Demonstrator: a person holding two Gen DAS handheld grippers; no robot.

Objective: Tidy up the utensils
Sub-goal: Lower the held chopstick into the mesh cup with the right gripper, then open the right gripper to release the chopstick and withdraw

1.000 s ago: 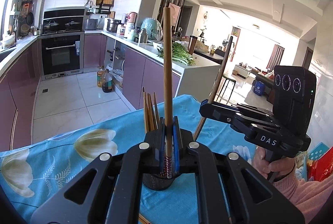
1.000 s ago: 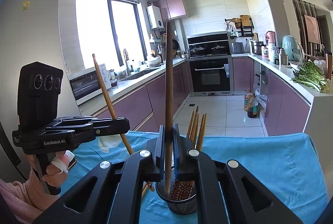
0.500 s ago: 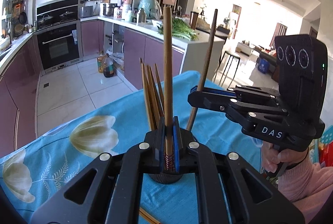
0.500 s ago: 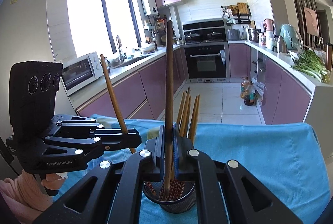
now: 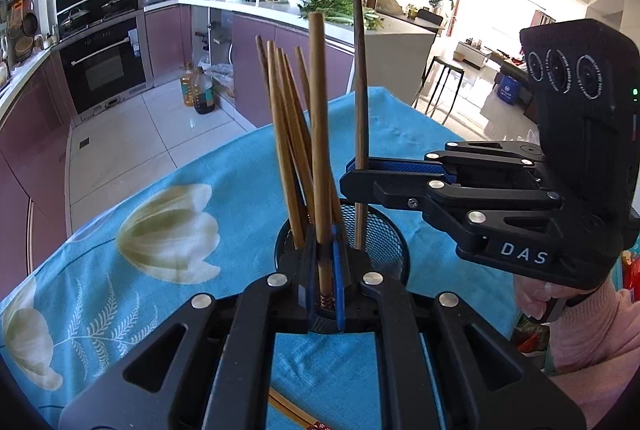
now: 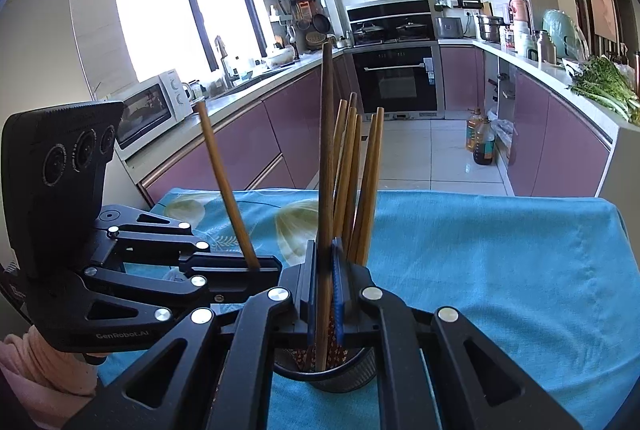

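A black mesh cup (image 5: 384,238) stands on the blue tablecloth and holds several wooden chopsticks (image 5: 286,134). My left gripper (image 5: 326,270) is shut on a light wooden chopstick (image 5: 318,134), upright over the cup. My right gripper (image 5: 360,172) is shut on a darker chopstick (image 5: 360,82) whose lower end is inside the cup. In the right wrist view the right gripper (image 6: 325,282) holds the dark chopstick (image 6: 326,158) over the cup (image 6: 340,376), and the left gripper (image 6: 260,266) holds the light chopstick (image 6: 224,186) beside it.
The blue flowered tablecloth (image 5: 168,230) covers the table; its far edge drops to the kitchen floor. More chopsticks (image 5: 296,414) lie on the cloth under the left gripper. Purple cabinets and a counter with greens (image 5: 340,6) stand beyond.
Both grippers have come down and closer to the cup. The right chopstick has tipped upright and its lower end has entered the cup. The left chopstick now hangs right over the cup.
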